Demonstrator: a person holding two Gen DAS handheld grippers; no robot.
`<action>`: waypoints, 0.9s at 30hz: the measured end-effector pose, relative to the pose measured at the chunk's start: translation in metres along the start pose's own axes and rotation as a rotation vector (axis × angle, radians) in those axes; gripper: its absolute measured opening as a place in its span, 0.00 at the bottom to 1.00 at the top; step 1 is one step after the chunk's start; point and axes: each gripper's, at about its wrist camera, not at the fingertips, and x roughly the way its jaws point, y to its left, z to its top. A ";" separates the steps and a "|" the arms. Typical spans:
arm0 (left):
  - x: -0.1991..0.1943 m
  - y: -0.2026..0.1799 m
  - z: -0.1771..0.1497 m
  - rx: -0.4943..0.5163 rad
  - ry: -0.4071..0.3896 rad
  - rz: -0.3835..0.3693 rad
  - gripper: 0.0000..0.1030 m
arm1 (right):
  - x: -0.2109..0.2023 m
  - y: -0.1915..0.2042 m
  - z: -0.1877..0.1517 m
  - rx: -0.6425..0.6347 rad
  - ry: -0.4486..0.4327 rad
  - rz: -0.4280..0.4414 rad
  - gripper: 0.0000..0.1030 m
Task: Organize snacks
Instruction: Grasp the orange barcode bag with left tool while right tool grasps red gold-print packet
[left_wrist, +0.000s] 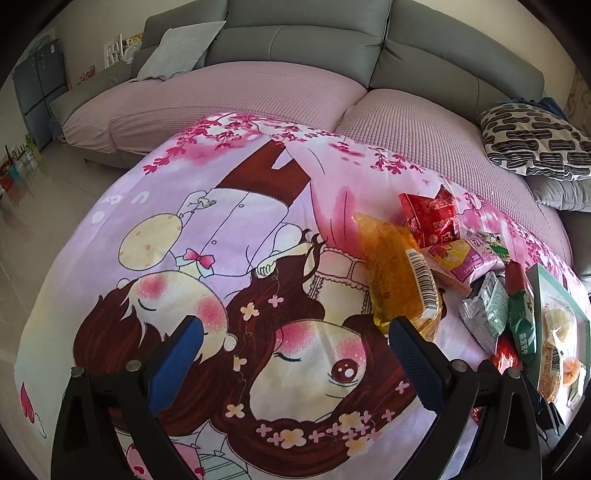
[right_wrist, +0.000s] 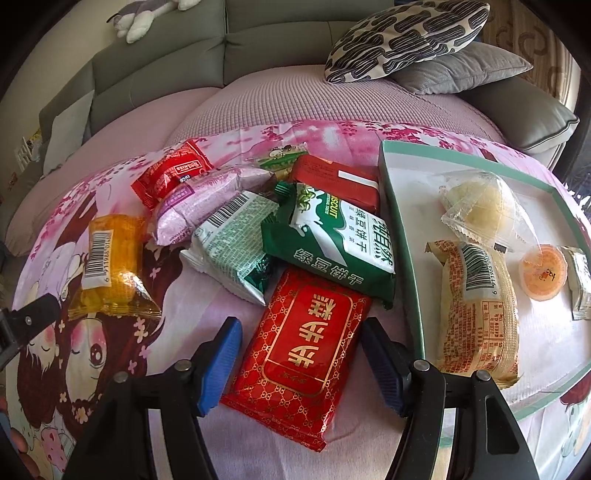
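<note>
Before a grey sofa (right_wrist: 159, 70), on a pink cartoon-print cloth (right_wrist: 184, 328), straddling the flat red gold-patterned foil packet (right_wrist: 301, 358) with the right gripper (right_wrist: 299, 350) fingers apart, seemingly lining up a lift toward the green-rimmed white tray (right_wrist: 400, 229) just right of them, leaving the left gripper (left_wrist: 295, 354) spread and empty, the orange cellophane packet (left_wrist: 399, 277) lying just beyond its right finger.

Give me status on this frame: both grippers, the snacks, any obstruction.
Left gripper open, empty, over the cartoon cloth. Right gripper open, straddling the red gold-print packet, not closed. Green biscuit pack overlaps that packet's far end. Tray holds four snacks.
</note>
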 end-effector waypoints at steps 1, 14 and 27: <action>0.001 -0.003 0.003 0.001 -0.001 -0.002 0.97 | 0.000 0.000 0.000 -0.003 -0.003 -0.002 0.64; 0.037 -0.046 0.027 0.018 -0.008 -0.043 0.97 | 0.000 0.003 -0.003 -0.094 -0.036 -0.014 0.58; 0.053 -0.064 0.015 0.028 0.048 -0.167 0.52 | -0.009 -0.004 -0.007 -0.095 -0.034 0.018 0.48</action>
